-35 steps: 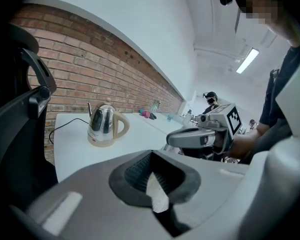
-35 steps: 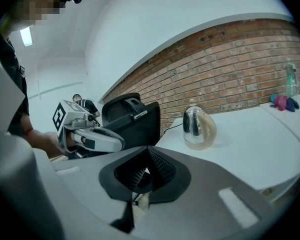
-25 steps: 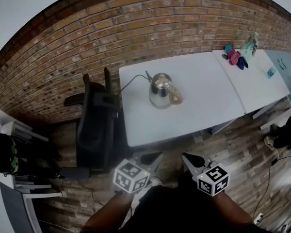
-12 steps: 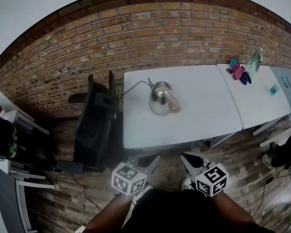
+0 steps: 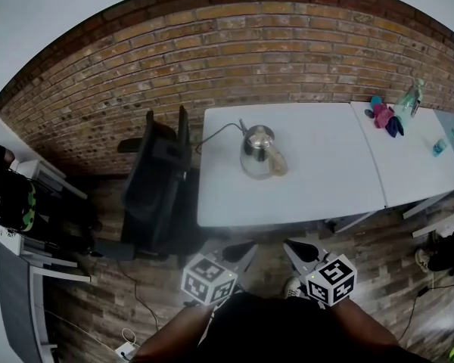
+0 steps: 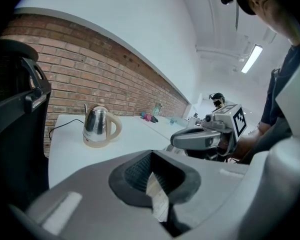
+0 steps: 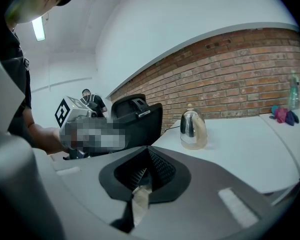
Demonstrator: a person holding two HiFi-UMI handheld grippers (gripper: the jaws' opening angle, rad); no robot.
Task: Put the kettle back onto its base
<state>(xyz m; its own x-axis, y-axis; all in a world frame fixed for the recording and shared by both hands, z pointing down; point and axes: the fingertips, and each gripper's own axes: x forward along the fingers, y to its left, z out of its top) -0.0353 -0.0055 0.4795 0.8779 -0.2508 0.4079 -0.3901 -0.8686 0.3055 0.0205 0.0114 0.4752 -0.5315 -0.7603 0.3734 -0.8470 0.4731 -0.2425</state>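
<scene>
Open across the bare tabletop (image 5: 333, 165) in front of and to the right of the kettle (image 5: 261, 150). Hemmed on the left by a black chair (image 5: 163, 191) at the edge and a cord (image 5: 216, 131) trailing back-left.

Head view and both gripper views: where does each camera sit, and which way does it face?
Head view: on the person's head, looking down at the table with the kettle; forearms, left gripper and right gripper show at bottom.
Left gripper view: on the left gripper, looking along its shut jaws toward the kettle; right gripper and the person's torso at right.
Right gripper view: on the right gripper, facing the kettle; the person's arm at left.
Shared by all: the kettle.
</scene>
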